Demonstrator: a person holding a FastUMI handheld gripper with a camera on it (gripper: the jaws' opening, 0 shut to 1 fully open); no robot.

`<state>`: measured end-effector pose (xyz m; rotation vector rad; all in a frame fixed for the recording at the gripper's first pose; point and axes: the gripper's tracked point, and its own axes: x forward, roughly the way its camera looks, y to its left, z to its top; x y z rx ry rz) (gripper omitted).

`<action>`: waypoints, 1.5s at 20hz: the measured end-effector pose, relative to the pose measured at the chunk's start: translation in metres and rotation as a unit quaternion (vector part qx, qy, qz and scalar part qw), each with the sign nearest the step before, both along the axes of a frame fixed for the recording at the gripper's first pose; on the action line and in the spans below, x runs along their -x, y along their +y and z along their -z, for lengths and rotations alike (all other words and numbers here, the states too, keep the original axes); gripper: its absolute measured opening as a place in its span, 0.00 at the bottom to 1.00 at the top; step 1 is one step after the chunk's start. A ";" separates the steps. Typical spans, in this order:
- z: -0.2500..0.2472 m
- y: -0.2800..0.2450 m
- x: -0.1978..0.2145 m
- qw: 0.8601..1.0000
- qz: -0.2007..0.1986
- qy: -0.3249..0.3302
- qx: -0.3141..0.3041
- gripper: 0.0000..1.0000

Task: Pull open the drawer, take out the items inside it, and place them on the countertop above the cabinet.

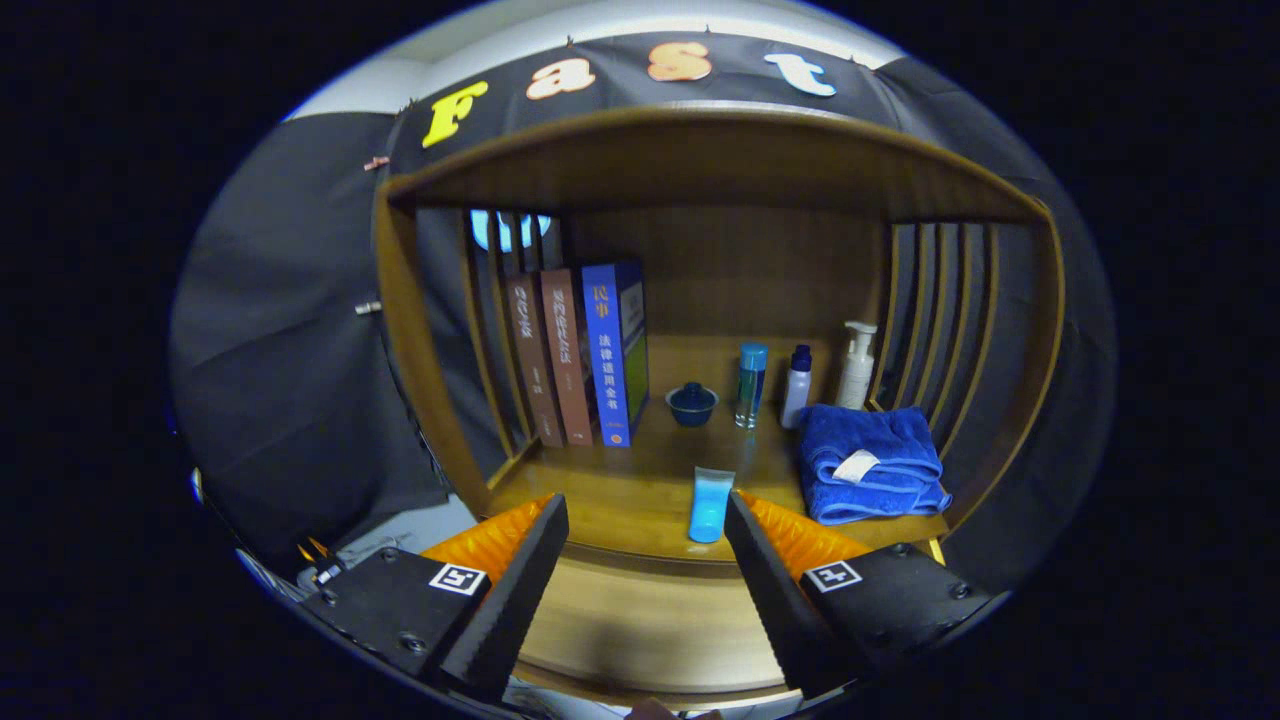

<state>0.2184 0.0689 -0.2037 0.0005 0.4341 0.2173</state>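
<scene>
I am holding the gripper with fingers spread apart, gripping nothing, at bottom centre. The blue tube is lying on the countertop just ahead, near its front lip; a careless retreat risks knocking it off. Drawer position: cannot tell.

Wooden worktop inside an open-fronted cabinet, bearing three upright books at far left, a small dark lidded bowl, two slim bottles and a pump bottle toward the back. A folded blue towel lies at right; a light-blue tube lies near the front edge, ahead of the gripper, whose fingers stand apart on nothing.
</scene>
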 end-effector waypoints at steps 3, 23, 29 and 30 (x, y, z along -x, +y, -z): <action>-0.024 -0.014 0.045 0.998 0.014 -0.060 -0.019 0.99; 0.134 -0.095 0.181 0.984 0.105 -0.134 0.044 0.98; 0.197 -0.103 0.170 0.990 0.096 -0.084 0.068 0.98; 0.205 -0.103 0.167 0.990 0.097 -0.076 0.070 0.98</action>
